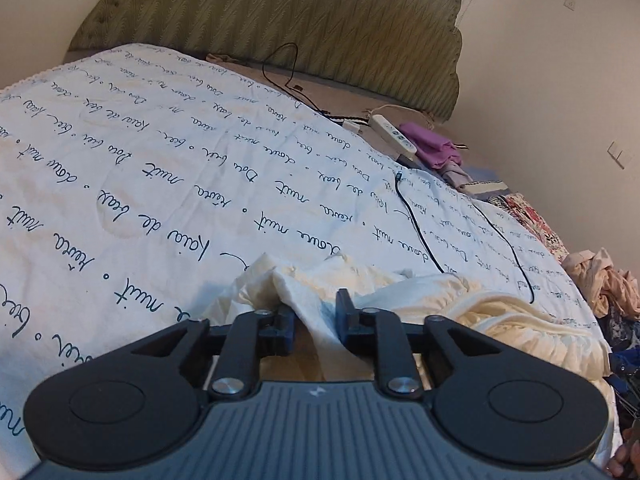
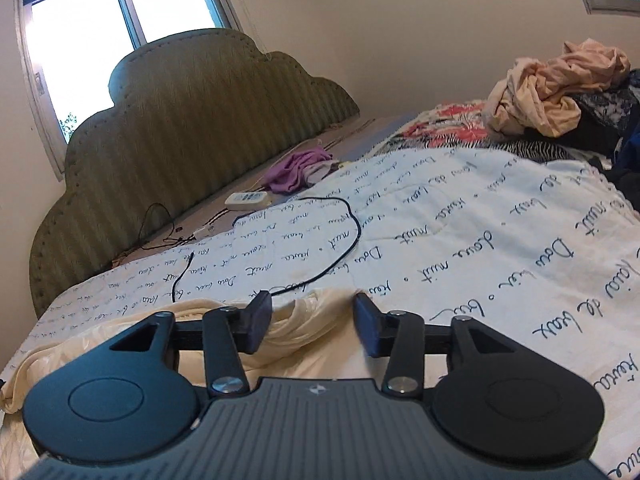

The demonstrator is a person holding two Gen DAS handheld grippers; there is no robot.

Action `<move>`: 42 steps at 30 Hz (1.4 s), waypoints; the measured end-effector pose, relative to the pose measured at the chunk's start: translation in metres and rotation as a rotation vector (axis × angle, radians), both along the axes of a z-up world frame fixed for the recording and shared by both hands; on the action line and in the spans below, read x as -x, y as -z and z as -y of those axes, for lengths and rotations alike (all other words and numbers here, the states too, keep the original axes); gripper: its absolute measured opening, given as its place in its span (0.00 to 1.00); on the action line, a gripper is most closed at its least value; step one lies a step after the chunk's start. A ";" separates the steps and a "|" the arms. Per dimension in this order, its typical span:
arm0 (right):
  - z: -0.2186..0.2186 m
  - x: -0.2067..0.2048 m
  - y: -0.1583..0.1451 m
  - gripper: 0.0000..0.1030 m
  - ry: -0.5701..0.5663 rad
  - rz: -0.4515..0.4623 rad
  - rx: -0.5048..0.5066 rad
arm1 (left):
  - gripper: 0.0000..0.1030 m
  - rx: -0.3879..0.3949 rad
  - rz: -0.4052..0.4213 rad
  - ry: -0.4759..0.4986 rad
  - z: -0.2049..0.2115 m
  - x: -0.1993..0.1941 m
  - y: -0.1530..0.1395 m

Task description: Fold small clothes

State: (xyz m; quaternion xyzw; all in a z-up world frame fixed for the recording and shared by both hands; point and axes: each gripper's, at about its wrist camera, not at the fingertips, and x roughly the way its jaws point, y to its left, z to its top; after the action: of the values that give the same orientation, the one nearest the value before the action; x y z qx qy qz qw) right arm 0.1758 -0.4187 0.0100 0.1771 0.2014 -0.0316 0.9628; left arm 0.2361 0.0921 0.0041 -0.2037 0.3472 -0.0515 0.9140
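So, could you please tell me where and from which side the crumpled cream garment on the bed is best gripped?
Probably by the raised folds along the far edge of the crumpled cream garment, coming low from the near side. Those ridges stand proud of the white script-printed quilt, so the open right gripper and left gripper could pinch cloth alone, one toward each end.
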 end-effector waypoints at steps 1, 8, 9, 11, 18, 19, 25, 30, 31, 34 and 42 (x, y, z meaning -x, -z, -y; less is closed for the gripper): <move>-0.004 0.005 -0.003 0.60 0.016 0.025 0.030 | 0.33 0.006 -0.003 0.003 -0.002 -0.001 -0.003; -0.089 0.030 -0.028 0.92 -0.100 0.221 0.527 | 0.91 0.027 0.103 -0.105 0.004 0.003 -0.026; -0.102 0.027 -0.027 0.91 -0.196 0.193 0.547 | 0.91 -0.005 0.123 -0.119 0.008 0.004 -0.029; -0.127 0.016 -0.019 0.88 -0.299 0.114 0.603 | 0.91 -0.114 0.148 -0.123 0.025 0.006 -0.034; -0.130 -0.046 0.015 0.87 -0.246 -0.096 0.472 | 0.91 -0.604 0.244 0.085 0.121 0.009 -0.023; -0.126 -0.052 0.019 0.88 -0.243 -0.116 0.431 | 0.91 -0.636 0.241 0.094 0.129 0.006 -0.016; -0.123 -0.057 0.039 0.92 -0.243 -0.143 0.387 | 0.91 -0.631 0.173 0.079 0.136 -0.020 0.017; -0.124 -0.047 0.022 0.86 -0.222 -0.103 0.376 | 0.95 -0.632 0.178 0.078 0.134 -0.015 0.027; -0.122 -0.045 0.017 0.86 -0.221 -0.083 0.367 | 0.95 -0.633 0.179 0.079 0.134 -0.015 0.028; -0.121 -0.048 0.014 0.86 -0.217 -0.090 0.378 | 0.96 -0.636 0.177 0.075 0.135 -0.015 0.031; -0.109 -0.063 0.044 0.93 -0.214 -0.168 0.312 | 1.00 -0.568 0.161 0.074 0.126 -0.022 0.043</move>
State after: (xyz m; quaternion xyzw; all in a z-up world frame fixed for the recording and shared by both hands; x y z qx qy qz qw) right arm 0.2391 -0.3099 -0.0343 0.0000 0.2914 0.0253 0.9563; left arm 0.2582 -0.0343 -0.0394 0.0776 0.2811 -0.0016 0.9565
